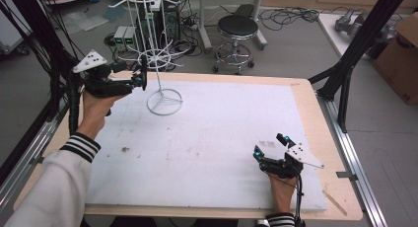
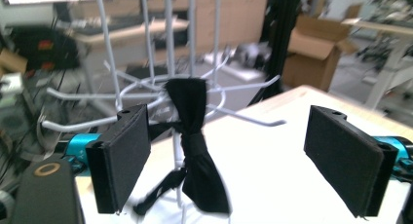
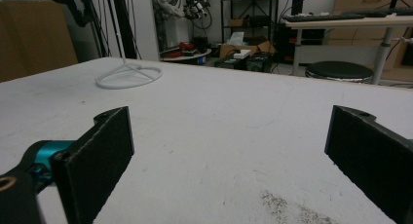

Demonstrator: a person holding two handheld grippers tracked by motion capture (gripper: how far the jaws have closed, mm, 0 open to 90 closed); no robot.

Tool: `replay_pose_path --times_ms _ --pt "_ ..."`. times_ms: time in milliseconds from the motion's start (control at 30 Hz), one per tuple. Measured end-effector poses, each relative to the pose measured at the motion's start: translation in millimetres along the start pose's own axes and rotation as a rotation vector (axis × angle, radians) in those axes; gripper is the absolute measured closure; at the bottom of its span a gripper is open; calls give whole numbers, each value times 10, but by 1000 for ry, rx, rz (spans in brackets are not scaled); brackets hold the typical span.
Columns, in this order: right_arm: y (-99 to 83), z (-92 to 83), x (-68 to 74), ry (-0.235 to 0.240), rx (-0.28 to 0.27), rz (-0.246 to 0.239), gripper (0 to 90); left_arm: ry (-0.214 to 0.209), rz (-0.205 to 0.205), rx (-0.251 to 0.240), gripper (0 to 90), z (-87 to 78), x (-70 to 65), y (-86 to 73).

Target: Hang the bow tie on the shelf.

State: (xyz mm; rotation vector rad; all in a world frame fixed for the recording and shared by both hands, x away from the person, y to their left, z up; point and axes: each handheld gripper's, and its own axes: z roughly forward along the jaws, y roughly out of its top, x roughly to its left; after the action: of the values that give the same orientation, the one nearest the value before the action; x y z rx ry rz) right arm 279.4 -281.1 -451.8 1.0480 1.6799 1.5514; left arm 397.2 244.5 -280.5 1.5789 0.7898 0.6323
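Rack top cut off, bg blurred

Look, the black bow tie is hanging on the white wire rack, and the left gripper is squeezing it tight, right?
Not quite. The black bow tie does hang on the white wire rack, but the left gripper isn't squeezing it: the left gripper view shows its jaws standing wide open, clear of the tie on both sides.

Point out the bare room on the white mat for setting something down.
Bare: the wide middle of the white mat, between the wire rack's ring base and the right gripper. Crowded: the far left corner, where the left gripper faces the black cloth hanging on the rack.
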Motion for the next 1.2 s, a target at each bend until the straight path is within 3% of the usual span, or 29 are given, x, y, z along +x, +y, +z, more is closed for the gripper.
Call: replay_pose_path --times_ms 100,233,433,533,700,900,967,1033,1200 --pt "0 1 2 0 -1 -6 28 -36 32 -16 148 -133 -29 -84" --pt "0 3 11 1 1 -7 28 -65 137 3 131 -343 -132 -331" --pt "1 3 10 2 2 -16 28 -131 155 -17 131 -569 -194 -855" --pt "1 3 12 4 1 -14 28 -150 121 -34 128 -614 -227 -1118" --pt "1 -1 5 6 2 -6 28 -133 76 -61 127 -707 -292 -1467" --pt "1 0 11 4 2 -9 28 -97 57 -86 127 -800 -291 -1657" --pt "1 -1 14 5 2 -6 28 -93 33 -91 127 -813 -296 -1719" --pt "1 2 12 3 1 -16 28 -78 39 -114 127 -831 -322 -1772" --pt "1 2 14 2 1 -16 28 -21 24 -149 127 -853 -368 -1893"
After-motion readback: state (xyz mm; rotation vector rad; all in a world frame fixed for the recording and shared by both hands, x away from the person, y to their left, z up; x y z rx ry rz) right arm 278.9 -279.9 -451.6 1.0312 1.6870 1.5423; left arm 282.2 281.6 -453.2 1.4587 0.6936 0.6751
